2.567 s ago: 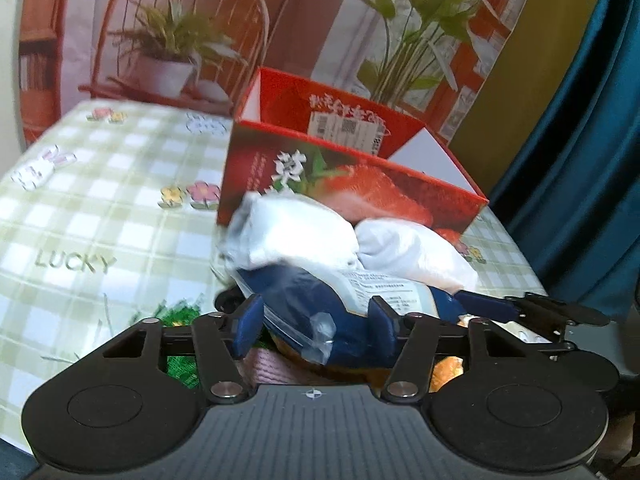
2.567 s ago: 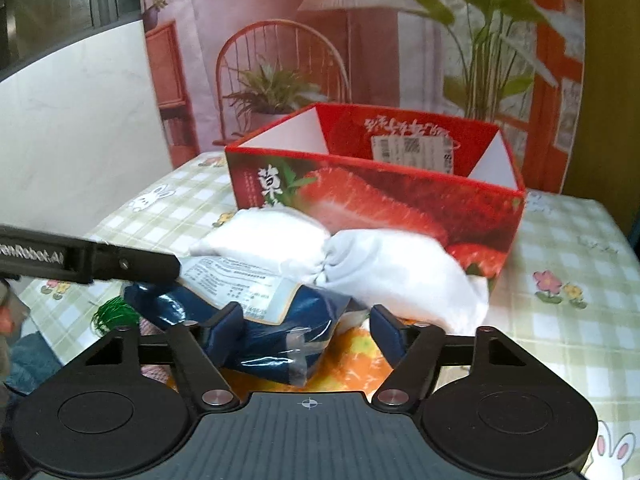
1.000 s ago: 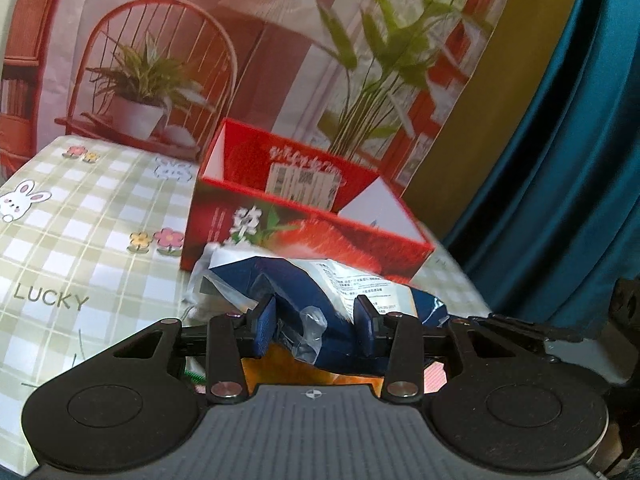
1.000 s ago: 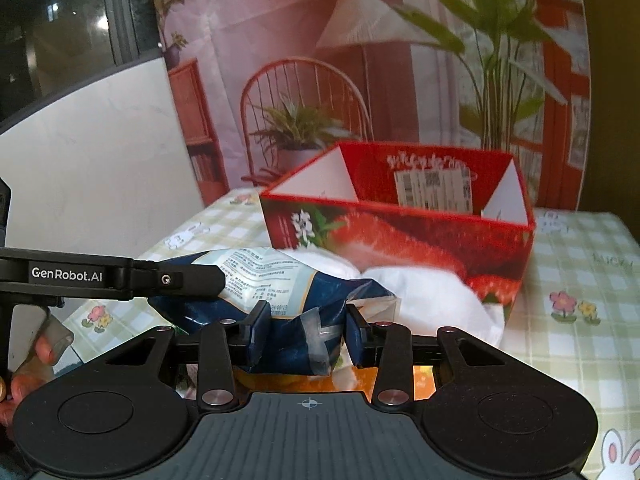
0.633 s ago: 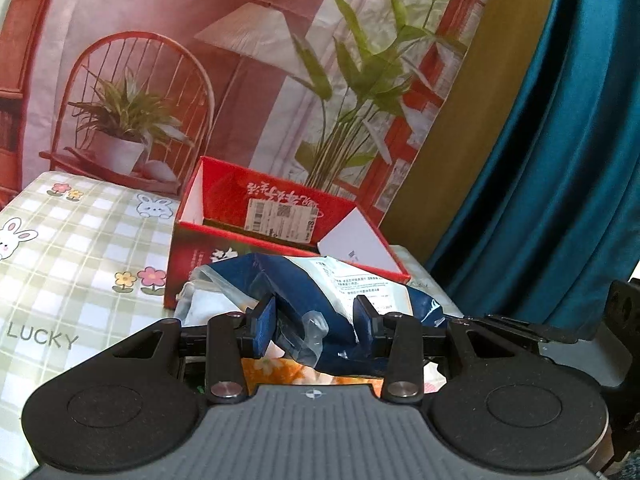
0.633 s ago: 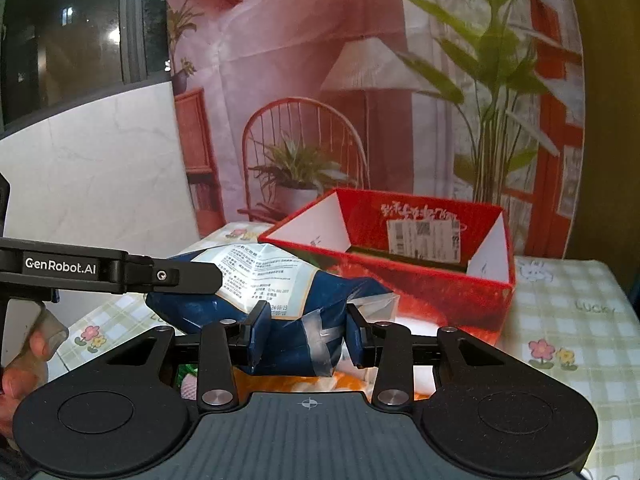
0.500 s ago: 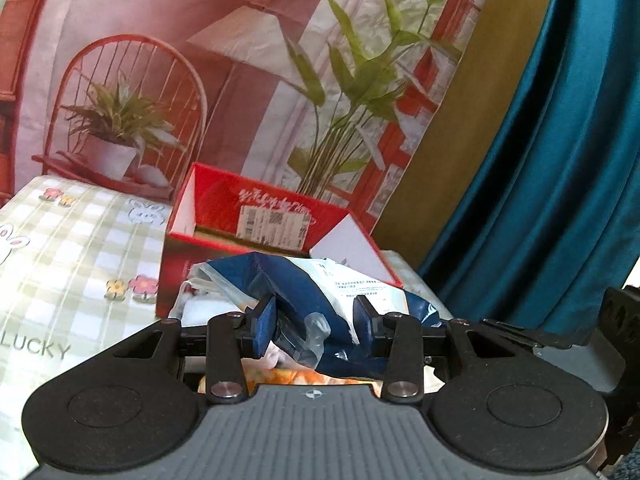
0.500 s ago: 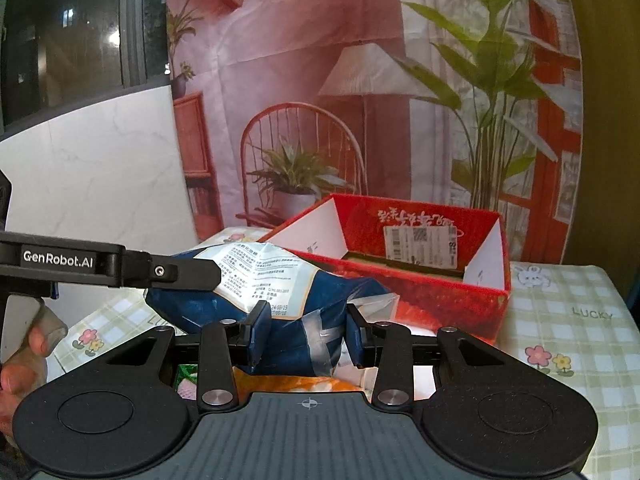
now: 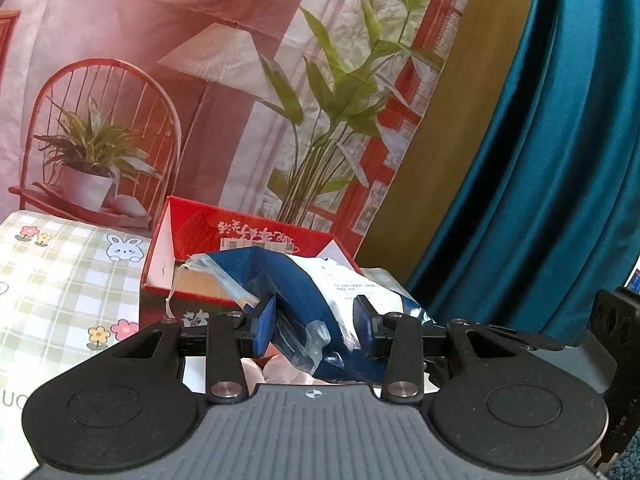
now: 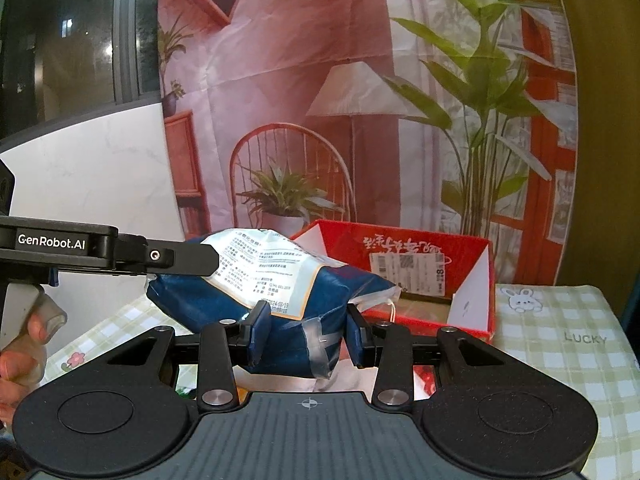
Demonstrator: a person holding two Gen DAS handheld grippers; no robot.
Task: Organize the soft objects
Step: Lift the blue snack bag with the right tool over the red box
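Checked green tablecloth (image 10: pixel 560 320) runs beneath both tools, with a printed backdrop (image 10: pixel 280 100) of lamp and plants behind; low down, each gripper body hides the items under the load. Both the left gripper (image 9: pixel 314 322) and right gripper (image 10: pixel 306 338) clamp 1 blue soft package (image 9: pixel 304 292), lifted off the table just ahead of the jaws, before the open red box (image 10: pixel 400 256). Its white label (image 10: pixel 268 268) carries print too small to read; "GenRobot.AI" marks the left tool, "LUCKY" the cloth. Teal curtain (image 9: pixel 540 160) closes the right side.
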